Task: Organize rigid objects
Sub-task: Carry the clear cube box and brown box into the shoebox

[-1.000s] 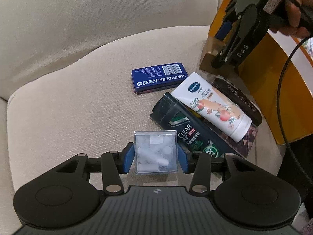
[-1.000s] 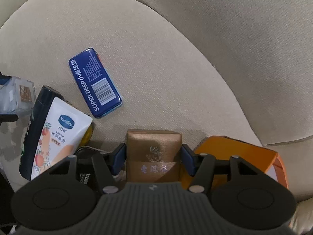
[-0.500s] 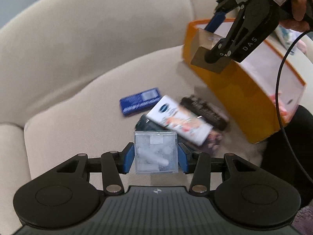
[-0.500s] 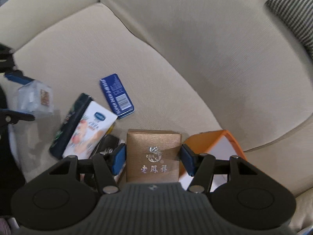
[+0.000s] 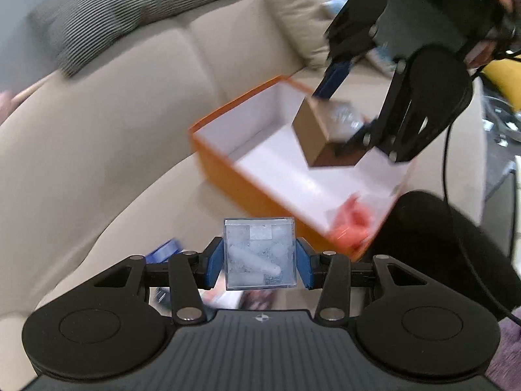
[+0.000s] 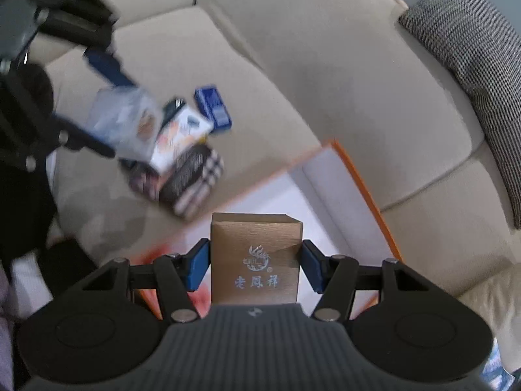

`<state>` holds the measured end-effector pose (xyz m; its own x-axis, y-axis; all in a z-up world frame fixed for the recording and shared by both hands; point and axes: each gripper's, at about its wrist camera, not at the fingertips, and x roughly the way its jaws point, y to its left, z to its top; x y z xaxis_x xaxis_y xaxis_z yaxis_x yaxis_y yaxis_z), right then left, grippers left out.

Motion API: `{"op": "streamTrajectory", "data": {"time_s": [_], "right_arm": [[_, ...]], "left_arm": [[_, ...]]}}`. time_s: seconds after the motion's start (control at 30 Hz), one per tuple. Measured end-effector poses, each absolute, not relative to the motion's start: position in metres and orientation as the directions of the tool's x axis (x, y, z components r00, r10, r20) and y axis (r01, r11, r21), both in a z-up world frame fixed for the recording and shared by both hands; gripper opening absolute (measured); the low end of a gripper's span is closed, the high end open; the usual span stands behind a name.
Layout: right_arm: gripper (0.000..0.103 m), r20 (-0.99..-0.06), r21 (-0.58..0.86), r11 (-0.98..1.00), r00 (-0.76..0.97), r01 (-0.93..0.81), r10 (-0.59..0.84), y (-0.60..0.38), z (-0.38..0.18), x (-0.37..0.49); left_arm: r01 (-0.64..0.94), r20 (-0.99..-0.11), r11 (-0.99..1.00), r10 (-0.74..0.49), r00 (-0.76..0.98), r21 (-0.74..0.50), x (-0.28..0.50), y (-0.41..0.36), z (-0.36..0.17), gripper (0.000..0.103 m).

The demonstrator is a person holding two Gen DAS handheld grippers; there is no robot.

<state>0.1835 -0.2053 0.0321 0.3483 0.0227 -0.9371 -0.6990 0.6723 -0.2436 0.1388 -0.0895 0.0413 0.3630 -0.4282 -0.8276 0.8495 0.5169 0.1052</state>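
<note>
Beige sofa (image 6: pixel 293 65) bears orange box (image 5: pixel 234 176), blue tin (image 6: pixel 213 107), seemingly cosmetics pile (image 6: pixel 185 163).

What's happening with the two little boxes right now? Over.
Left gripper shut on clear plastic box. Right gripper shut on gold box, over open orange box. Nothing in the way. Over.

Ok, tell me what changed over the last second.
Both grippers rose off the sofa cushion. The right gripper carried the gold box over the open orange box; the left gripper lifted the clear box towards it. Both grips held; the pile stayed put.
</note>
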Motion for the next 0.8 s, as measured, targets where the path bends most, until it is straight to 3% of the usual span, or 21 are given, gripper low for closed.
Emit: {"op": "streamTrajectory", "data": {"time_s": [0.33,0.8], "right_arm": [[0.061,-0.981,-0.162,0.551,0.193,-0.818,-0.002,-0.268,-0.025,0.16],[0.061,-0.997,0.08,0.321,-0.074,-0.944,0.03,-0.271,-0.122,0.19]], "left_arm": [[0.943,-0.839,0.332,-0.507,0.196,0.02,0.15,-0.177,0.015,0.053],[0.936,-0.878,0.347,-0.465,0.112,-0.065,0.195,-0.207,-0.039,0.053]]}}
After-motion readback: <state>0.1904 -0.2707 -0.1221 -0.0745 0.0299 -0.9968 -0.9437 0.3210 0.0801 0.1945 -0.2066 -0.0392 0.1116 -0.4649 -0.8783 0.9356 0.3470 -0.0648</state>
